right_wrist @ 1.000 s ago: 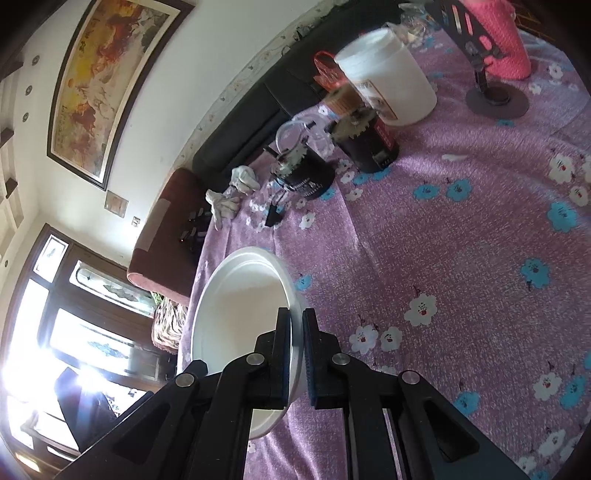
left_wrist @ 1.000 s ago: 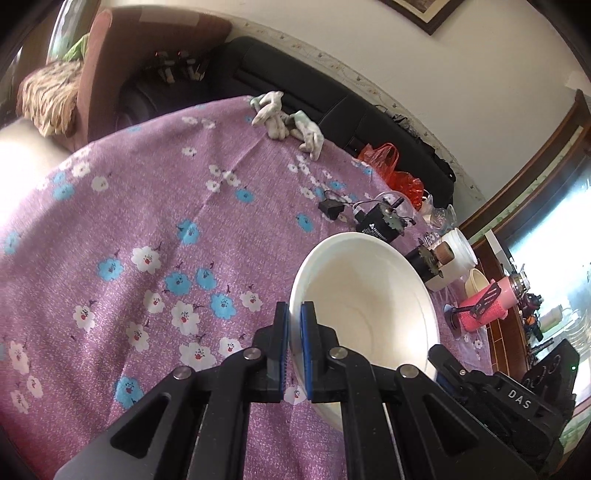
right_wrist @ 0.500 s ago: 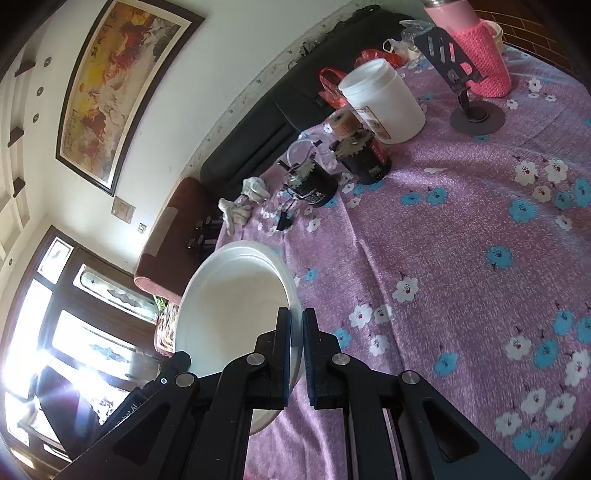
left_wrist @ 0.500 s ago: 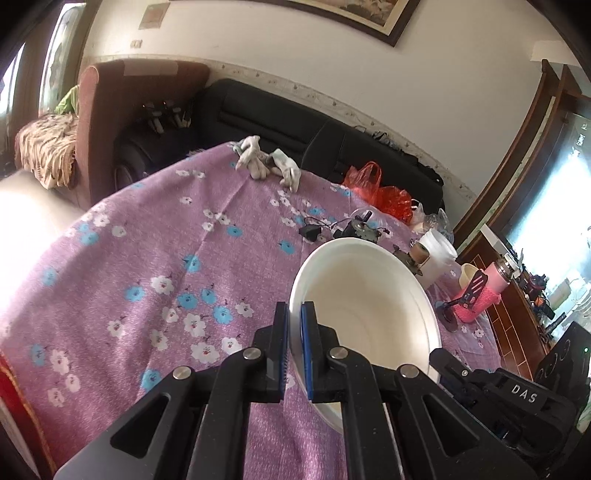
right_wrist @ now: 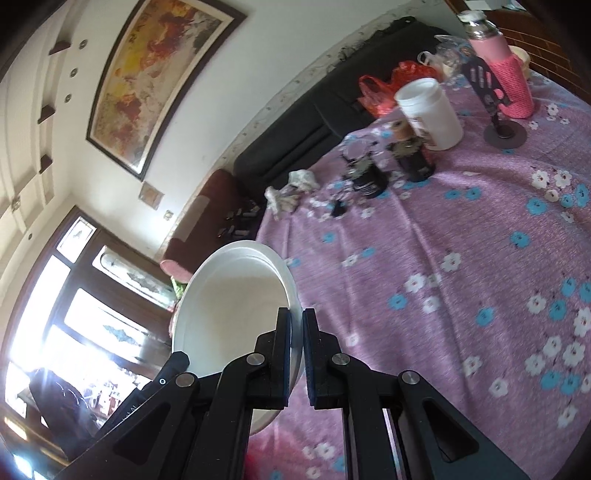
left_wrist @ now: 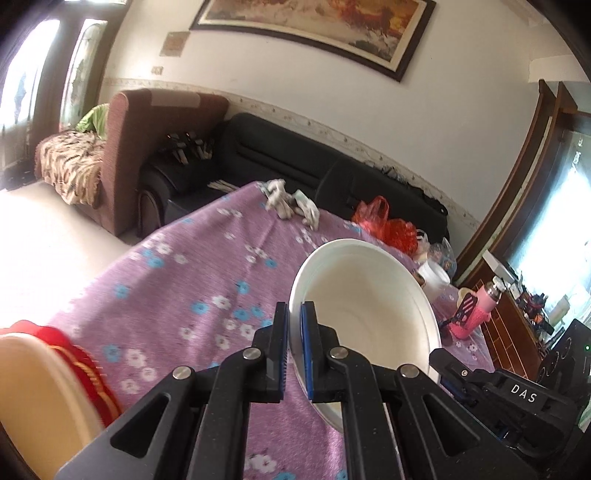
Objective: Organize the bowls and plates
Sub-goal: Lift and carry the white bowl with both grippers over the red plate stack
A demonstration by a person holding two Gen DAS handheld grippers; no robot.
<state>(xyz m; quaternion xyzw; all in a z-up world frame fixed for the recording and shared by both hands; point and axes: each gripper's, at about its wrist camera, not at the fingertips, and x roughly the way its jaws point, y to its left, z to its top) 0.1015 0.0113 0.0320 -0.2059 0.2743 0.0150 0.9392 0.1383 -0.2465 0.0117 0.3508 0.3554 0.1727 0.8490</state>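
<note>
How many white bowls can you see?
1. The white bowl is held above the purple tablecloth, its rim pinched by the left gripper on one side and the right gripper on the other. Others may be out of view.

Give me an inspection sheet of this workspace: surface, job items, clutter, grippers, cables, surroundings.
Surface: table under a purple floral cloth.
Job's things: one white bowl, tilted, lifted off the cloth, empty.
Clutter: white tub, pink bottle, phone stand, two dark jars, white gloves, red bag.
Grippers: left gripper and right gripper each have their jaws shut on opposite sides of the bowl's rim.
Cables: small black plug on the cloth; its cord cannot be made out.
Surroundings: black sofa, brown armchair, framed painting, bright windows.
</note>
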